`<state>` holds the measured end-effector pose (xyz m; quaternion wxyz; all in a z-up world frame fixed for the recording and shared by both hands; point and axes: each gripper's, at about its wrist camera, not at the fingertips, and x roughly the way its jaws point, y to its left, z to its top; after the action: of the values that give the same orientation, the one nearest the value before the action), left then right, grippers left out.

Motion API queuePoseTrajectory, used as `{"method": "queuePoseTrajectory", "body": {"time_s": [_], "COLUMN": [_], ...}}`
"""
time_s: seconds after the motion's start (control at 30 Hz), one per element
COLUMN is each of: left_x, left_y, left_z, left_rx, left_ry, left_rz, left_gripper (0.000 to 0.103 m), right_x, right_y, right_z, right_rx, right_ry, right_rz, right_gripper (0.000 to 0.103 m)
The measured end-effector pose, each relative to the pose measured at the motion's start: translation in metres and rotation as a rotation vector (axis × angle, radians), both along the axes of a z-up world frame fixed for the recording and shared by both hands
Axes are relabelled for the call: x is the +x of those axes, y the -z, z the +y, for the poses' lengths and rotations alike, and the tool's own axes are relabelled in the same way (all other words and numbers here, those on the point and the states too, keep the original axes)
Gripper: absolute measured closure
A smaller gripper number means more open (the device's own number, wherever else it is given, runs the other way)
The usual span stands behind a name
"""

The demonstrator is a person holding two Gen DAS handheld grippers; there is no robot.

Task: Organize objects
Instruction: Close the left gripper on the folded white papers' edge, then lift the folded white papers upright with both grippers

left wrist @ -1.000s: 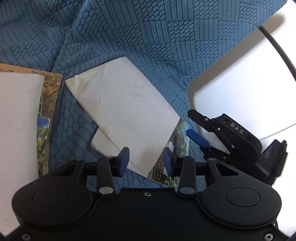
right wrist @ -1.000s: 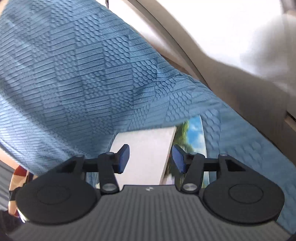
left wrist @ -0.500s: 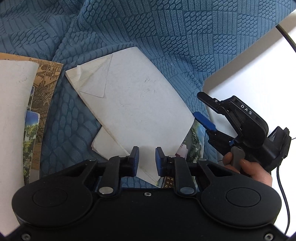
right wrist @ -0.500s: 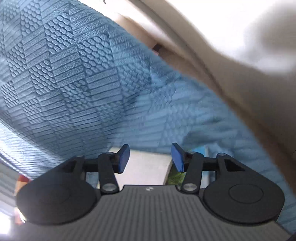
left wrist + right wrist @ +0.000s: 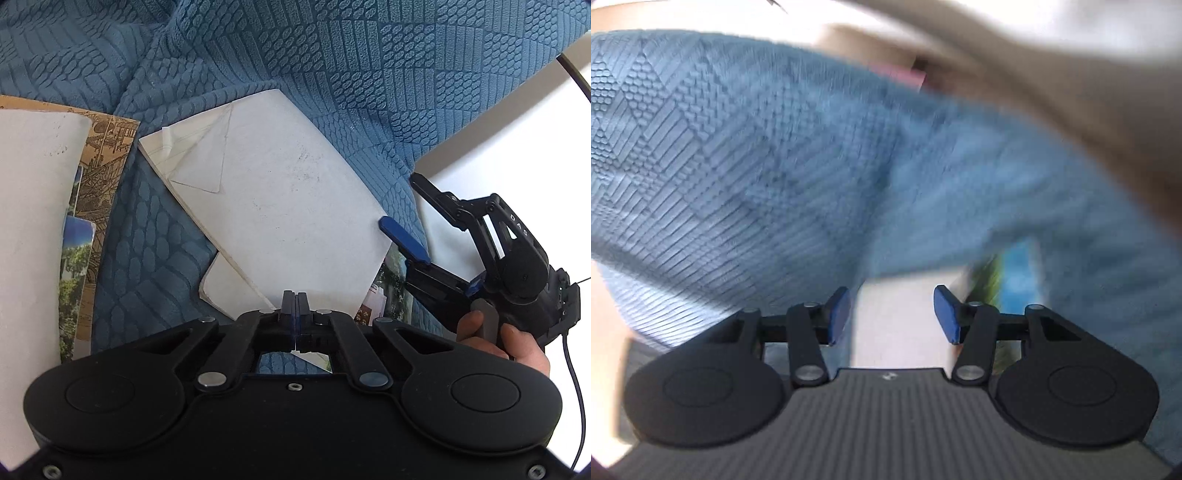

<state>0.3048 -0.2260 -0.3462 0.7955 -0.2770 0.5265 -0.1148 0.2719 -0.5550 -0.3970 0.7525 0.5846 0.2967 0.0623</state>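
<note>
Since a second ago the left gripper point(image 5: 295, 308) has sunk toward the white book point(image 5: 273, 206) and its fingers, spread then, have just been closing; they now press together at the book's near edge, and whether any paper is caught between them cannot be told. That book lies flat on a blue blanket point(image 5: 332, 62), its long axis running from upper left to lower right in the left view, a folded corner of its cover point(image 5: 199, 155) pointing to the far left. It rests on a second white booklet point(image 5: 229, 284) and on a photo card point(image 5: 388, 273) that peeks out at the lower right. To the left lies another white sheet point(image 5: 33, 221) over a brown printed book point(image 5: 107, 155). Meanwhile the right gripper point(image 5: 892, 314) has come in from the right, held in a hand point(image 5: 506, 343), and its blue fingers point(image 5: 402, 236) stand spread, one just at the book's right corner without gripping it. From the blurred right view, the white book point(image 5: 897, 325) sits between those open fingers with the card point(image 5: 1015, 280) beside it. No container shows in either view.
</note>
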Motion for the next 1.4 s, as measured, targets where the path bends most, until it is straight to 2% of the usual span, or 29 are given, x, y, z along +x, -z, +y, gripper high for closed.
{"method": "queuePoseTrajectory", "body": {"time_s": [0.03, 0.23, 0.33, 0.43, 0.53, 0.6, 0.63, 0.7, 0.83, 0.93, 1.07, 1.13, 1.17, 1.23, 1.27, 1.3, 1.4], "left_x": [0.0, -0.001, -0.001, 0.001, 0.002, 0.002, 0.002, 0.001, 0.002, 0.002, 0.002, 0.002, 0.002, 0.001, 0.001, 0.001, 0.002], "left_y": [0.0, -0.001, -0.001, 0.0, 0.0, 0.0, -0.001, -0.001, -0.001, -0.001, 0.001, 0.001, 0.001, 0.001, 0.002, 0.002, -0.003], "left_z": [0.0, -0.001, -0.001, 0.001, 0.001, 0.0, -0.001, -0.002, -0.004, -0.006, -0.005, -0.004, -0.004, -0.004, -0.003, -0.003, 0.002], "left_rx": [-0.001, -0.001, 0.004, -0.004, -0.003, 0.001, 0.004, 0.009, 0.008, 0.014, 0.007, 0.007, 0.006, 0.002, -0.003, -0.008, 0.002], "left_ry": [-0.001, 0.0, 0.012, 0.014, 0.019, 0.02, 0.021, 0.022, 0.021, 0.03, 0.028, 0.03, 0.03, 0.028, 0.026, 0.024, -0.002], "left_rz": [0.001, -0.001, -0.006, 0.004, 0.006, 0.004, 0.002, -0.001, -0.003, -0.007, -0.007, -0.009, -0.009, -0.007, -0.004, 0.0, 0.027], "left_gripper": [0.101, 0.101, 0.101, 0.101, 0.101, 0.101, 0.1, 0.1, 0.1, 0.1, 0.1, 0.1, 0.1, 0.1, 0.1, 0.1, 0.1], "right_x": [0.001, 0.002, 0.0, 0.001, 0.01, 0.015, 0.013, 0.01, -0.001, -0.002, -0.002, 0.0, 0.001, 0.005, 0.005, 0.006, 0.001], "right_y": [-0.001, -0.03, -0.026, -0.023, -0.03, -0.032, -0.031, -0.026, -0.004, -0.002, -0.004, 0.001, -0.001, -0.011, -0.013, -0.012, -0.01], "right_z": [0.005, 0.017, 0.011, 0.005, 0.013, 0.016, 0.016, 0.002, -0.033, -0.037, -0.04, -0.036, -0.032, -0.025, -0.023, -0.024, -0.03], "right_rx": [-0.01, -0.34, -0.36, -0.34, -0.471, -0.516, -0.514, -0.437, -0.165, -0.148, -0.135, -0.035, -0.04, -0.151, -0.173, -0.168, -0.147], "right_ry": [-0.002, 0.086, 0.124, 0.108, 0.043, 0.008, 0.007, 0.026, 0.092, 0.065, 0.035, -0.03, -0.051, -0.089, -0.096, -0.089, -0.058], "right_rz": [0.001, 0.024, 0.083, 0.085, 0.088, 0.083, 0.082, 0.074, 0.047, 0.049, 0.041, 0.016, 0.014, 0.031, 0.031, 0.034, 0.047], "right_gripper": [0.053, 0.049, 0.052, 0.052, 0.053, 0.051, 0.051, 0.051, 0.055, 0.057, 0.055, 0.058, 0.063, 0.068, 0.074, 0.086, 0.092]}}
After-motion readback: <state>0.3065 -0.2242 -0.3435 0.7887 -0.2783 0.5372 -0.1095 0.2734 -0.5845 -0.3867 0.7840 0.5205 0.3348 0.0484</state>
